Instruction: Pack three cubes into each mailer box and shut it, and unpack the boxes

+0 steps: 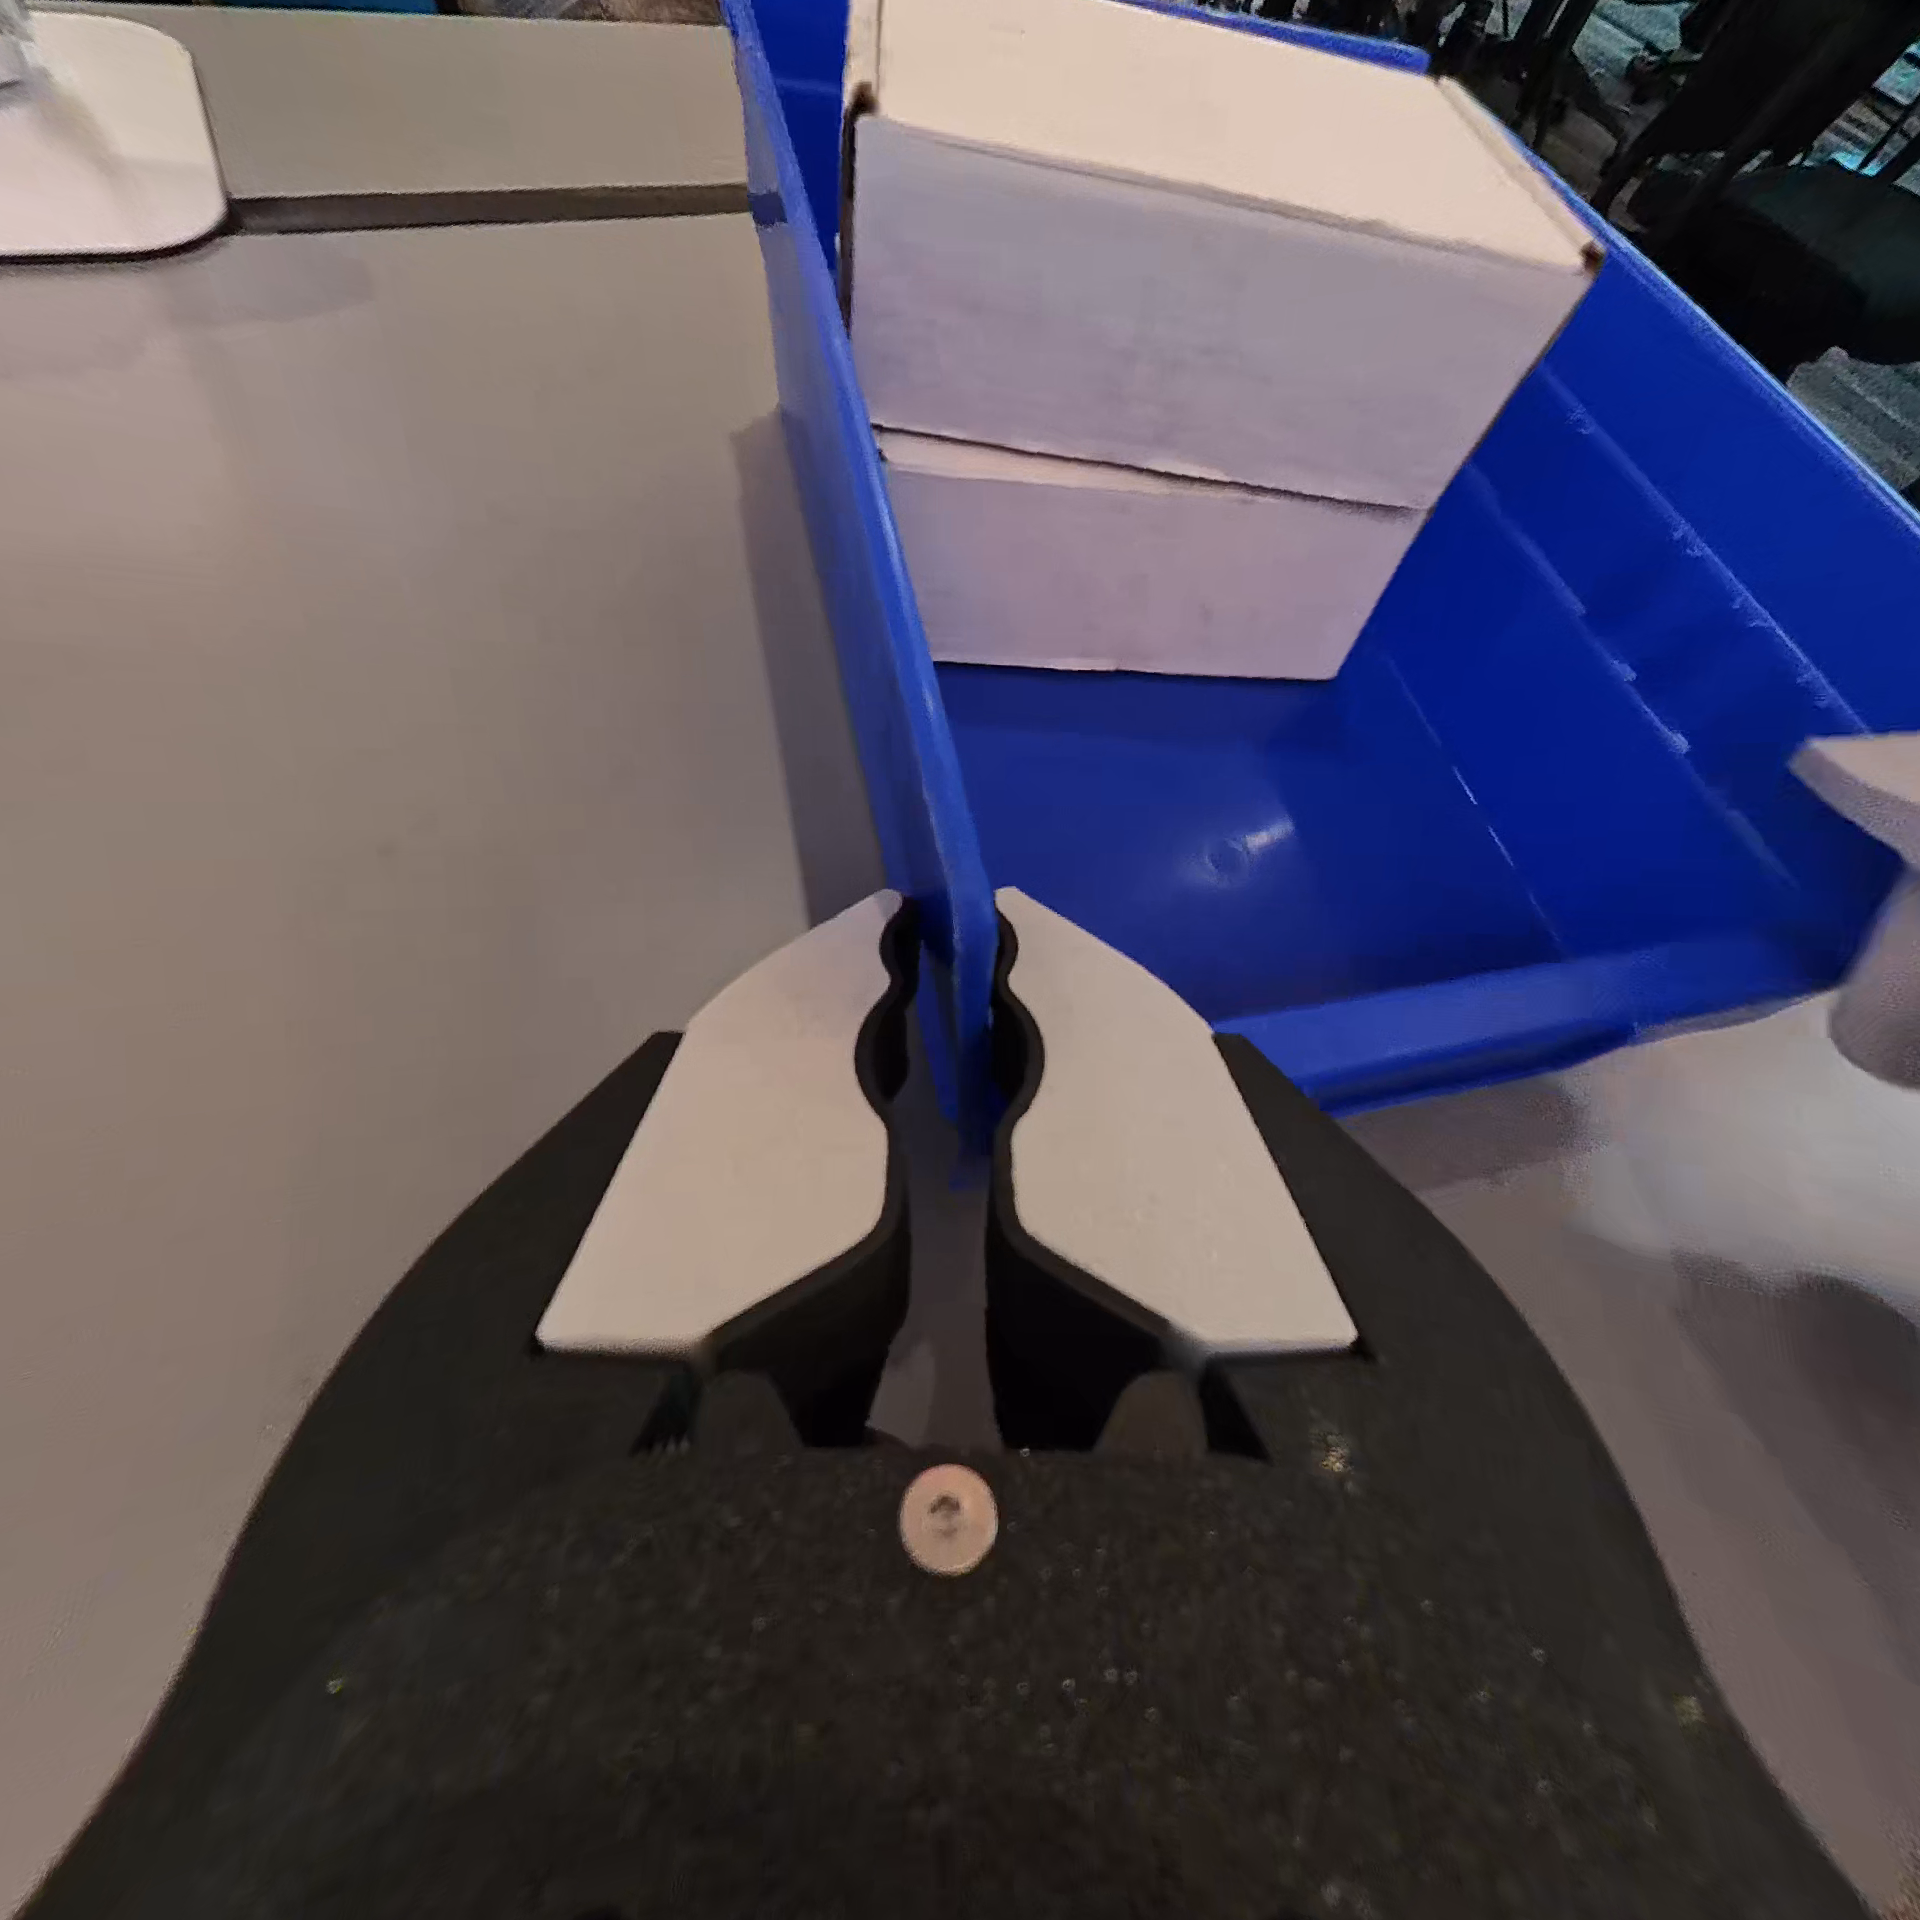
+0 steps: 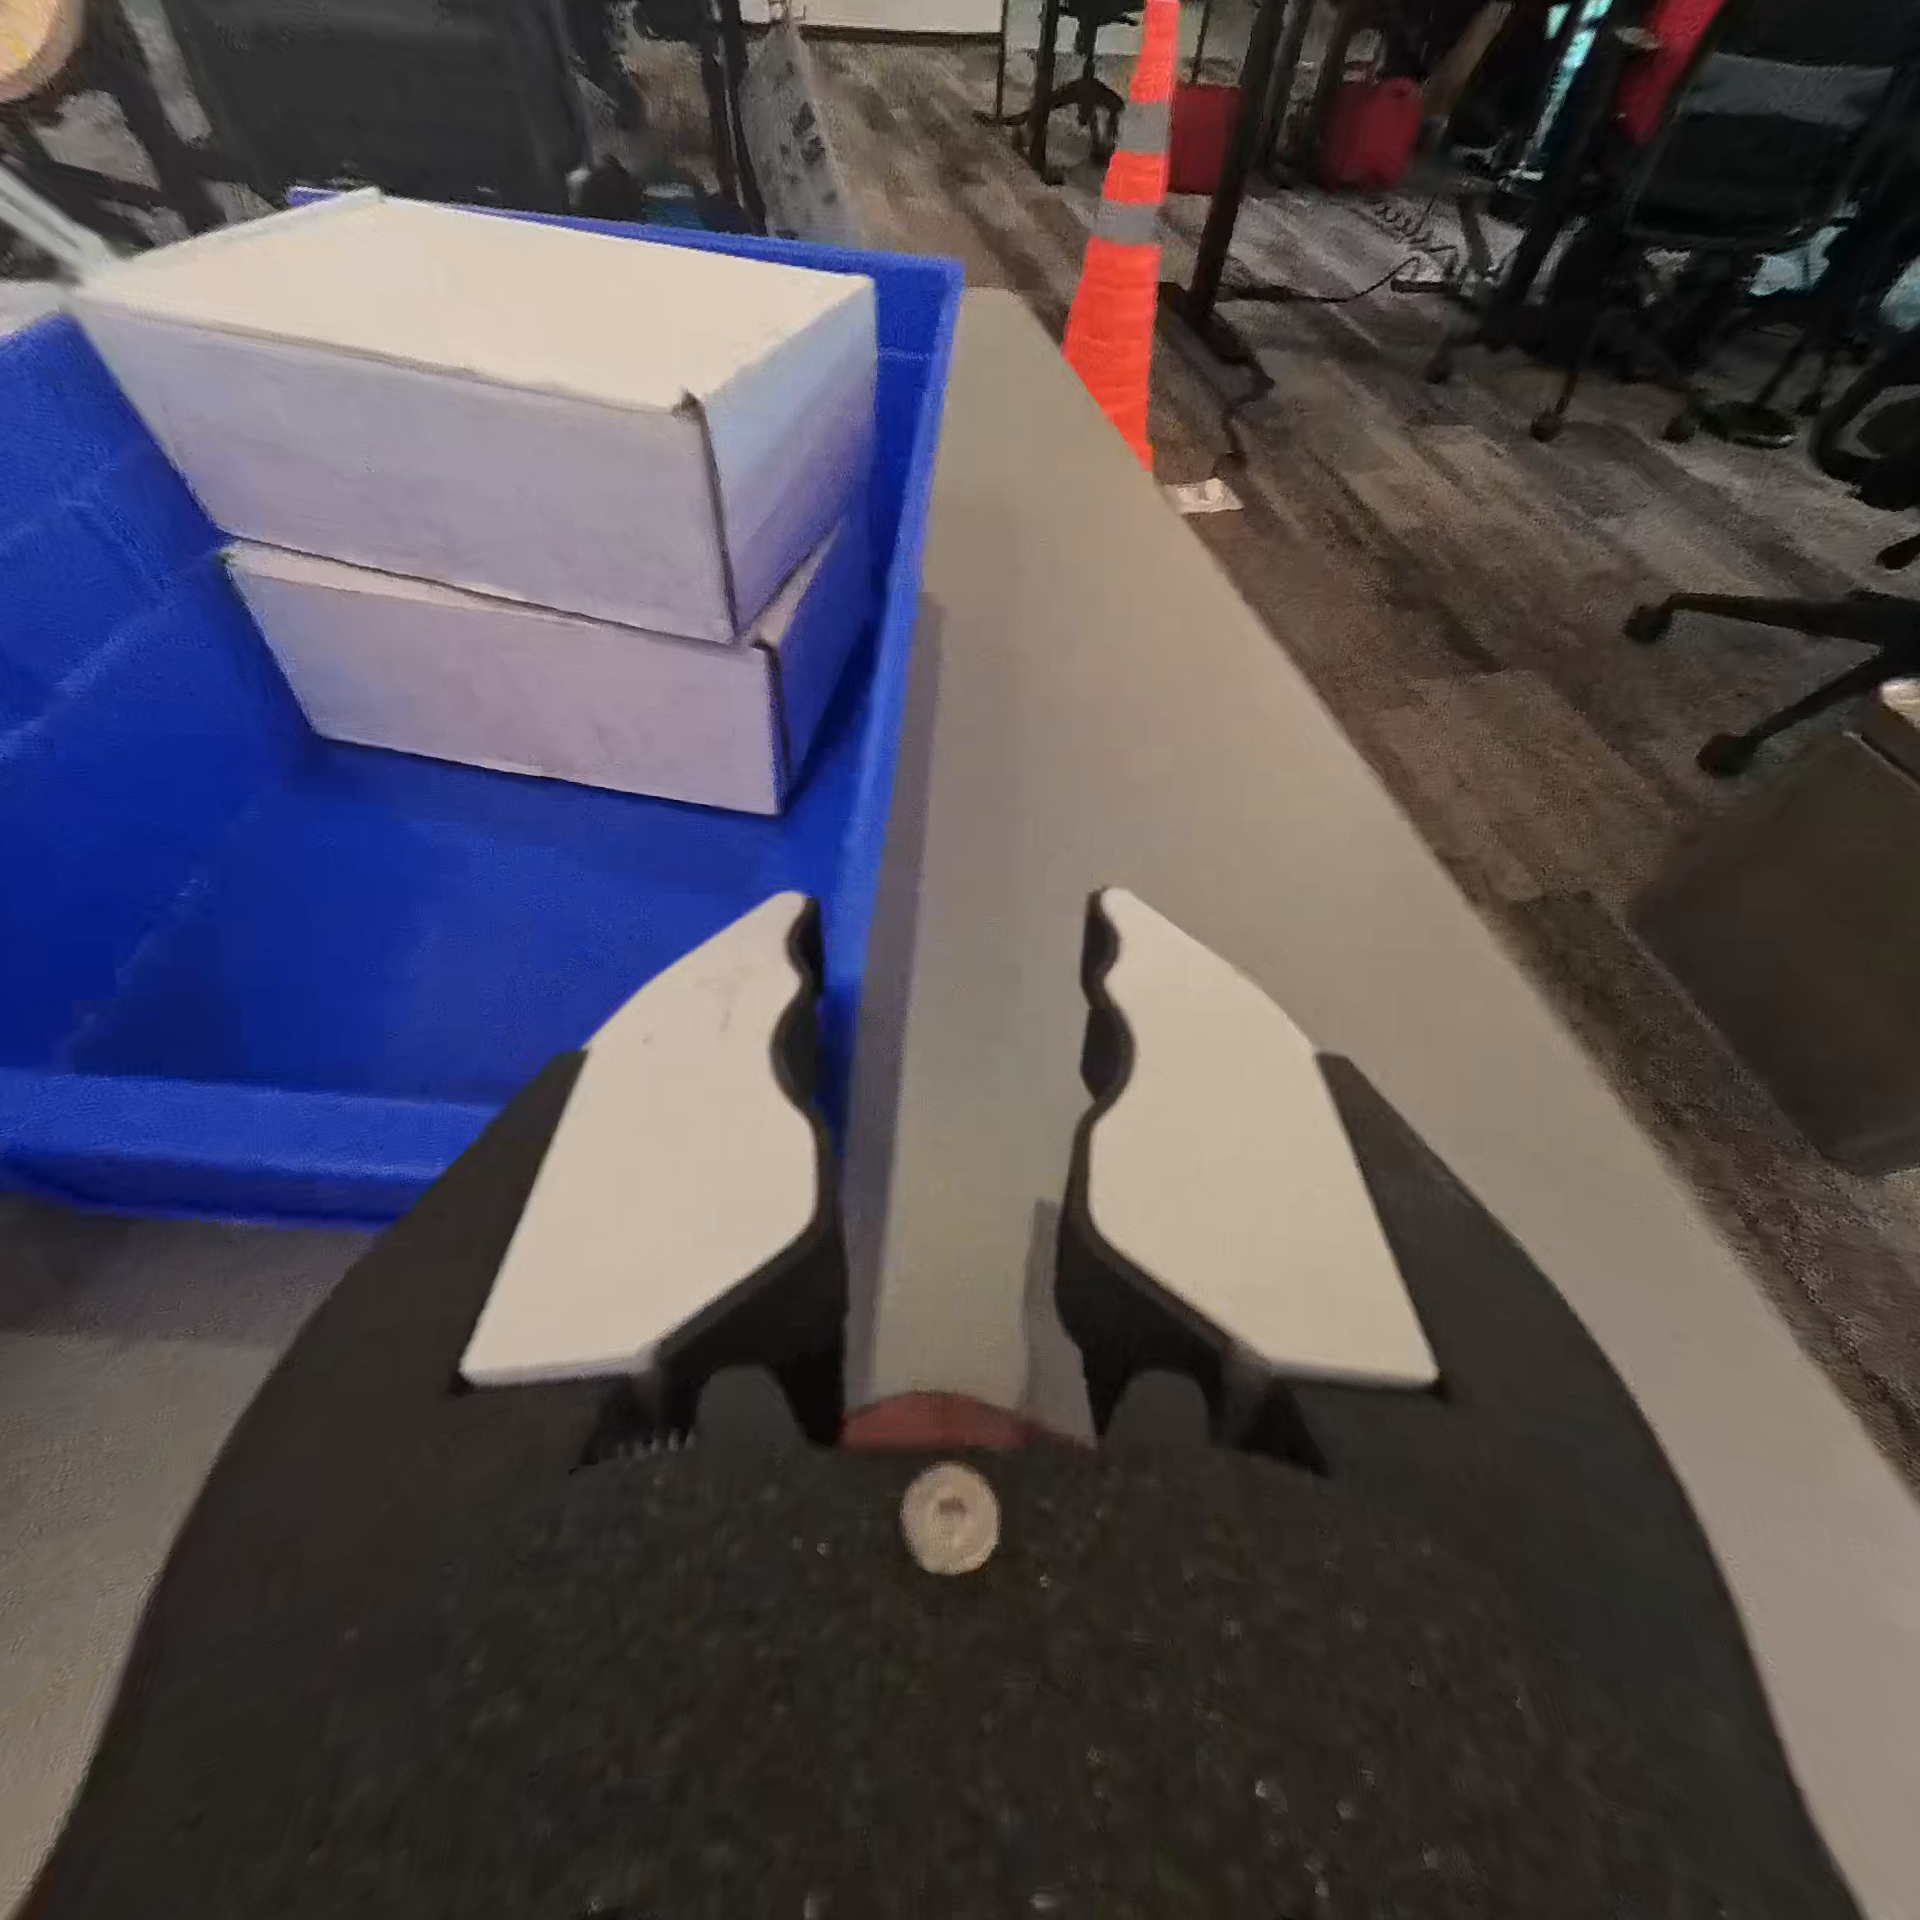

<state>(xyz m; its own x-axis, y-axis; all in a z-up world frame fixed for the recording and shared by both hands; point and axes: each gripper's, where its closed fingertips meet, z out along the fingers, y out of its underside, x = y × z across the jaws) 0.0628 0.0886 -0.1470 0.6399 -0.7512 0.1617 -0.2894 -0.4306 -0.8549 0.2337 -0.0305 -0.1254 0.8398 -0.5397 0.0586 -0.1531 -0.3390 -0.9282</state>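
Mailer boxes (image 1: 1174,343), white, closed, stacked in blue bin (image 1: 1299,862); left gripper (image 1: 958,914) pinches its wall, right gripper (image 2: 951,914) gapes.

Two stacked mailer boxes (image 1: 1174,343) inside bin (image 1: 1662,644) on table (image 1: 416,623)

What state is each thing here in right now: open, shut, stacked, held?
Upper mailer box: shut, stacked on the lower one.
Lower mailer box: shut, on the bin floor.
Blue bin: on the table, side wall clamped.
Left gripper: shut on the bin's wall.
Right gripper: open, empty, beside the bin.
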